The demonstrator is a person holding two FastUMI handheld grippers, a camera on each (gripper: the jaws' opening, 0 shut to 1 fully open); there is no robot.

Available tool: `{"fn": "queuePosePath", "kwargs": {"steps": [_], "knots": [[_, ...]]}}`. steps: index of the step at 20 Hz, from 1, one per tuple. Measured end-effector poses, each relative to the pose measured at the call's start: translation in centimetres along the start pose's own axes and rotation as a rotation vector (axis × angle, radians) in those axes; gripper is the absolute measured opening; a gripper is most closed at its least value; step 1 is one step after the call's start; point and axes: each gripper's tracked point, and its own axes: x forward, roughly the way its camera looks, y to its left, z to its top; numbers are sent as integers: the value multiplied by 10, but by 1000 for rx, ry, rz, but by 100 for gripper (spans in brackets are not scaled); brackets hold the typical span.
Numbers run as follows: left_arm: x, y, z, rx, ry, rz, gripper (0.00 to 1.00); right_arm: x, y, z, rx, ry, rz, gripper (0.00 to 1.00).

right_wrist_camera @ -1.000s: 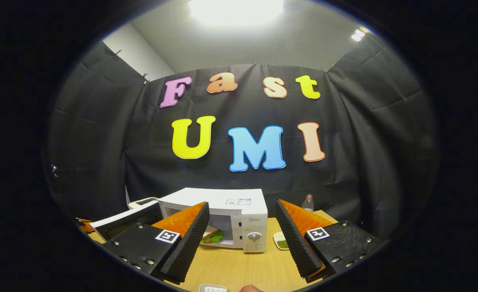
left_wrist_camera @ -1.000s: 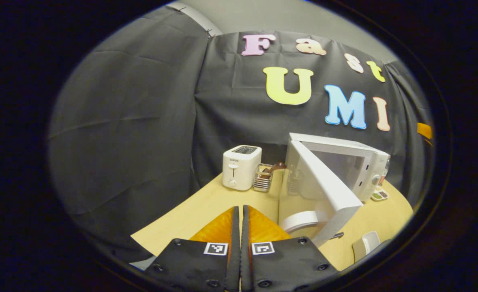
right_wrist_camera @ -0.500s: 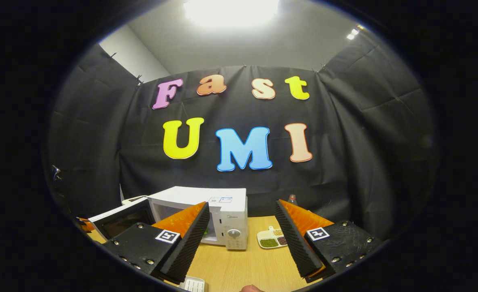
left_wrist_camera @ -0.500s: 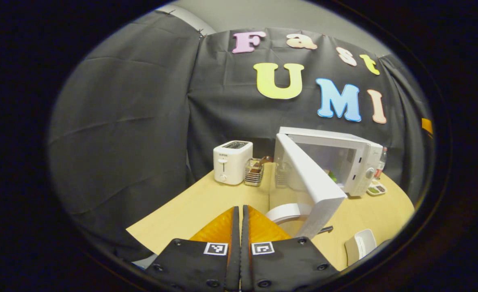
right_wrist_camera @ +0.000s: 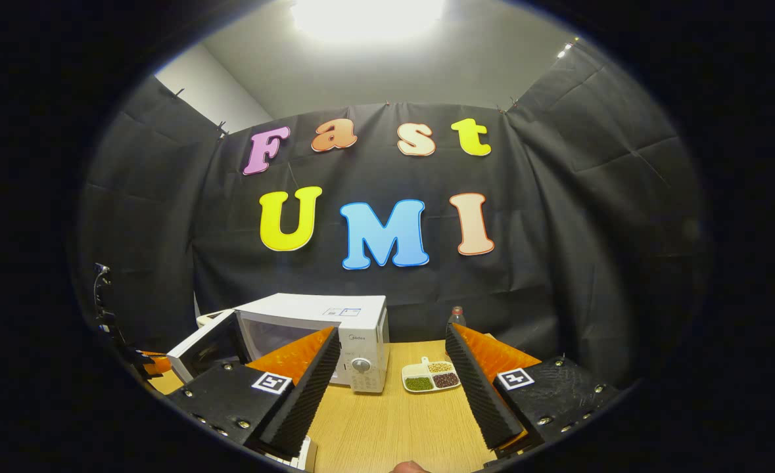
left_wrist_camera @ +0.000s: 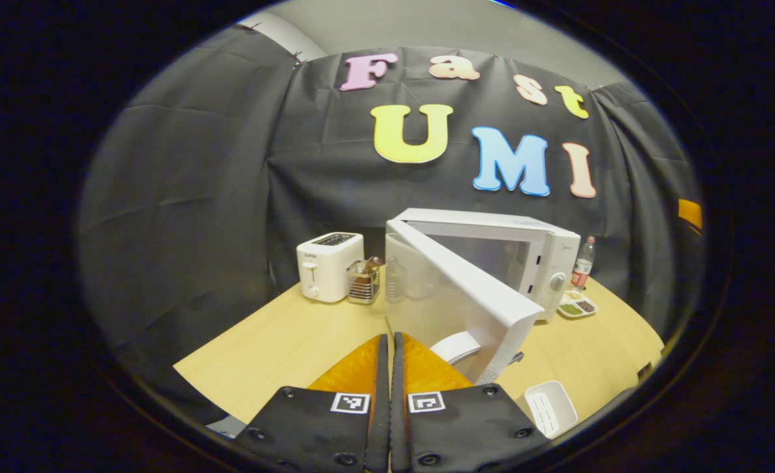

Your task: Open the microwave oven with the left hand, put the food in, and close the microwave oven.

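Observation:
The white microwave (left_wrist_camera: 492, 246) stands at the back of the wooden table (left_wrist_camera: 282, 341) with its door (left_wrist_camera: 449, 295) swung out towards me. My left gripper (left_wrist_camera: 390, 368) is shut with nothing between its fingers, low in front of the door's outer face. In the right gripper view the microwave (right_wrist_camera: 325, 322) sits ahead to the left, its door (right_wrist_camera: 200, 345) ajar. My right gripper (right_wrist_camera: 390, 384) is open and holds nothing. Its left finger (right_wrist_camera: 302, 384) covers the lower part of the oven's opening, so the inside is hidden.
A white toaster (left_wrist_camera: 328, 266) and a wire holder (left_wrist_camera: 363, 281) stand left of the microwave. A divided dish of beans (right_wrist_camera: 431, 376) and a bottle (right_wrist_camera: 456, 316) lie to its right. A white round object (left_wrist_camera: 456, 345) lies under the door and a small white tray (left_wrist_camera: 550, 407) near the front edge.
Both grippers have drawn back from the microwave, which looks smaller and farther left in both views. The green food seen inside earlier is now hidden. Neither gripper's state has changed.

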Motion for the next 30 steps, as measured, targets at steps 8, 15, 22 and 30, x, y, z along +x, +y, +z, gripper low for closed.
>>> {"fn": "queuePosePath", "kwargs": {"steps": [8, 15, 22, 30], "knots": [[41, -63, 12, 35, 10, -173, 8, 23, -9, 0, 6, 3, -56, 98], [83, -109, 21, 74, 14, -307, 9, 40, -24, -7, -10, 27, -127, 98], [125, -143, 32, 79, 7, -392, 7, 52, -36, -6, -13, 29, -184, 98], [170, -181, 45, 111, -7, -469, 7, 58, -56, -9, -21, 44, -262, 98]]}}
